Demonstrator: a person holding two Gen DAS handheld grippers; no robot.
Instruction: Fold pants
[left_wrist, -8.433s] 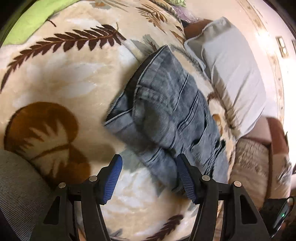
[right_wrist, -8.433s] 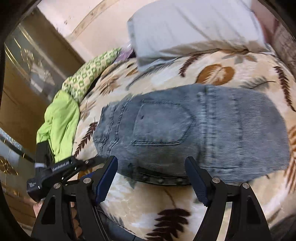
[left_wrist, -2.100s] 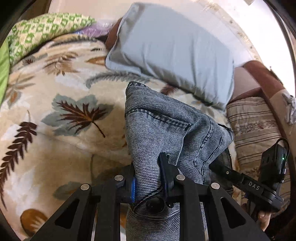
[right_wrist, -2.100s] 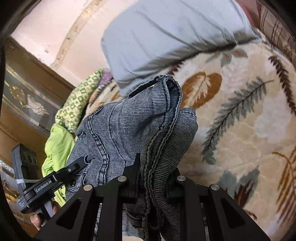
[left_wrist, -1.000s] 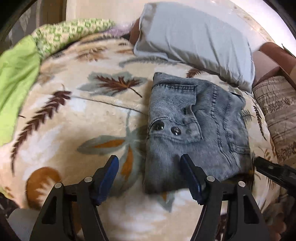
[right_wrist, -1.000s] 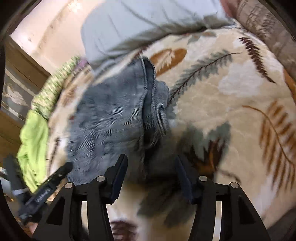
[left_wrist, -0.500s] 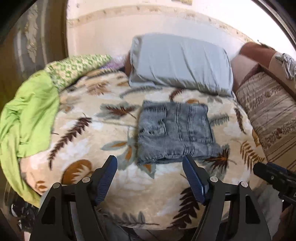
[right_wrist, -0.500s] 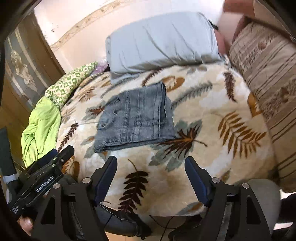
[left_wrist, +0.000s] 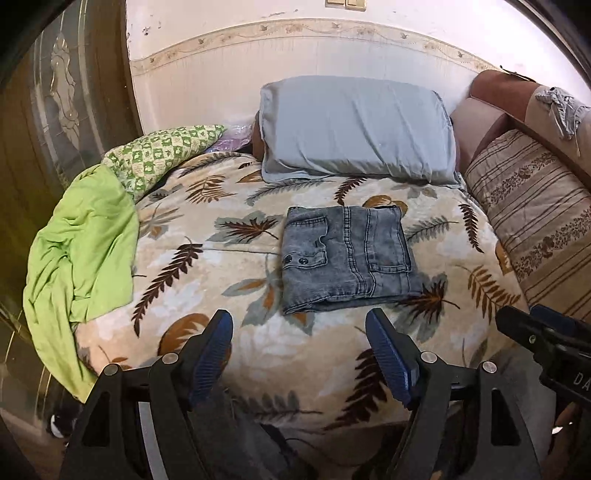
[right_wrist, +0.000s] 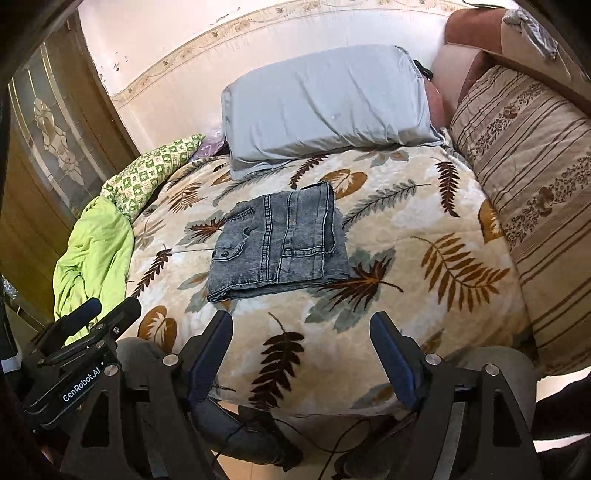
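Denim pants (left_wrist: 347, 254) lie folded into a thick square in the middle of the leaf-print blanket (left_wrist: 207, 325), just short of the grey pillow (left_wrist: 354, 129). Both my left gripper (left_wrist: 299, 354) and right gripper (right_wrist: 301, 354) hang spread and empty, well clear. Heavy, limp cloth (stiffer at seams) — I'd pinch the stacked near edge, not one layer.

One pair of folded grey denim pants (left_wrist: 347, 254) on one leaf-print blanket (left_wrist: 207, 280); one pale blue pillow (left_wrist: 354, 127); one striped cushion (left_wrist: 532, 210); one lime-green cloth (left_wrist: 81, 243); one green-checked cloth (left_wrist: 159, 155); two grippers, left gripper (left_wrist: 299, 350) and right gripper (right_wrist: 301, 350).
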